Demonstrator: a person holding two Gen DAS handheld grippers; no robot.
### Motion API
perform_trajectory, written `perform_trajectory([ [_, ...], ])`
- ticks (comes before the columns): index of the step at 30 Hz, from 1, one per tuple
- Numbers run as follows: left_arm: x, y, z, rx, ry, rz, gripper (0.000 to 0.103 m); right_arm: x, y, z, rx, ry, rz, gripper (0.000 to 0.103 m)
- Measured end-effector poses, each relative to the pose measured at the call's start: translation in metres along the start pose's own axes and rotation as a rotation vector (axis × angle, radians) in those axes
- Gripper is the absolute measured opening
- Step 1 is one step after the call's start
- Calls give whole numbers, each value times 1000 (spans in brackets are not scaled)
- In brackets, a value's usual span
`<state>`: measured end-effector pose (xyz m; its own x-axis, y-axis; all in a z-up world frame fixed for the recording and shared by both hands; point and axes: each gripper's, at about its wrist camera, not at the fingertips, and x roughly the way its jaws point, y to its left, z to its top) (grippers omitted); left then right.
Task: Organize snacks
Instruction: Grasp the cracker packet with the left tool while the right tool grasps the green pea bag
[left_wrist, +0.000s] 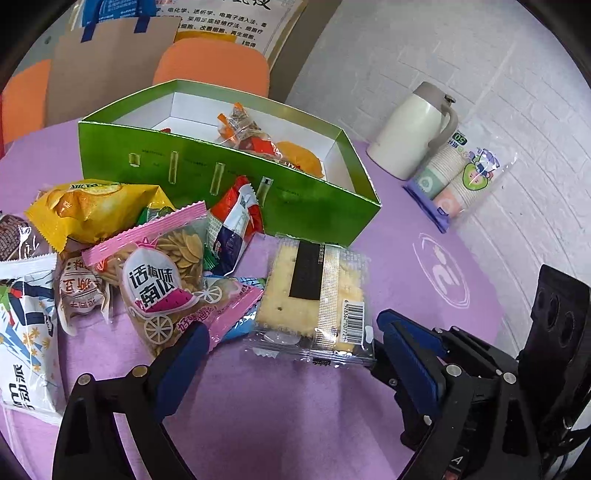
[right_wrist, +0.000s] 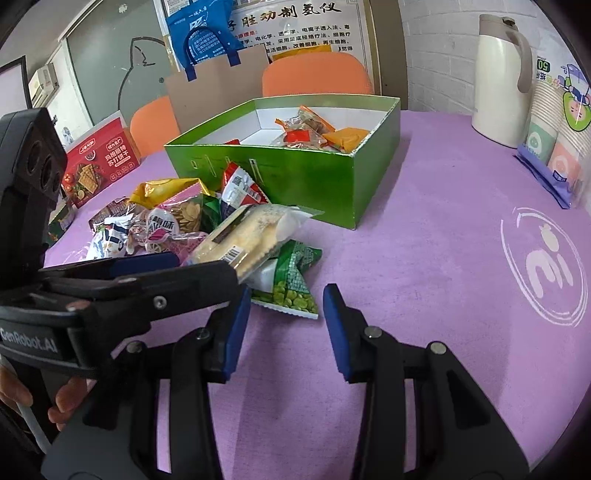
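Note:
A clear cracker packet (left_wrist: 314, 295) lies on the purple table, its near end between the fingers of my left gripper (left_wrist: 291, 339), which is open. In the right wrist view the cracker packet (right_wrist: 251, 232) rests tilted on a green pea packet (right_wrist: 295, 280). My right gripper (right_wrist: 286, 325) stands open just short of that pea packet, with nothing held. A pile of snack packets (left_wrist: 110, 258) sits left of the crackers, in front of the open green box (left_wrist: 229, 184). The green box (right_wrist: 295, 177) holds several wrapped snacks.
A white thermos jug (left_wrist: 413, 129) and a pack of paper cups (left_wrist: 458, 177) stand at the right by the wall. A red cracker carton (right_wrist: 99, 162) lies far left. Orange chairs (left_wrist: 210, 62) and a brown paper bag (left_wrist: 110, 62) stand behind the table. A hand (right_wrist: 66, 402) holds the left gripper.

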<state>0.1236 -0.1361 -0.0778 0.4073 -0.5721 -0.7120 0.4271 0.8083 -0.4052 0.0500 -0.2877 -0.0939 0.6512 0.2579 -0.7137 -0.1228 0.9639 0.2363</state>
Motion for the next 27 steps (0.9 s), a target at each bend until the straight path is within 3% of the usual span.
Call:
perform_trajectory([
  [2,0,0,0,6,4,-17,70,2,4,-1,-8,5,22,43],
  [8,-8,5,-9,-4,2,-32,66,2,15,-5,-35,21,45,43],
  [13,-37,23,-37,-17,-7,-14,66,1,32,-16,-104,44,71,43],
  [18,-64,48,-68,-10,16,59,67,-2,16,-19,-41,45,44,43],
  [19,-67,49,-69,-3,20,73,69,-3,13,-18,-21,38,34,45],
  [21,-71,49,-68,8,15,85,73,-3,4,-13,42,31,15,63],
  [22,-72,48,-66,13,8,83,78,-3,1,-9,73,27,14,65],
  [27,-73,35,-53,77,-5,73,81,9,0,7,125,57,26,68],
])
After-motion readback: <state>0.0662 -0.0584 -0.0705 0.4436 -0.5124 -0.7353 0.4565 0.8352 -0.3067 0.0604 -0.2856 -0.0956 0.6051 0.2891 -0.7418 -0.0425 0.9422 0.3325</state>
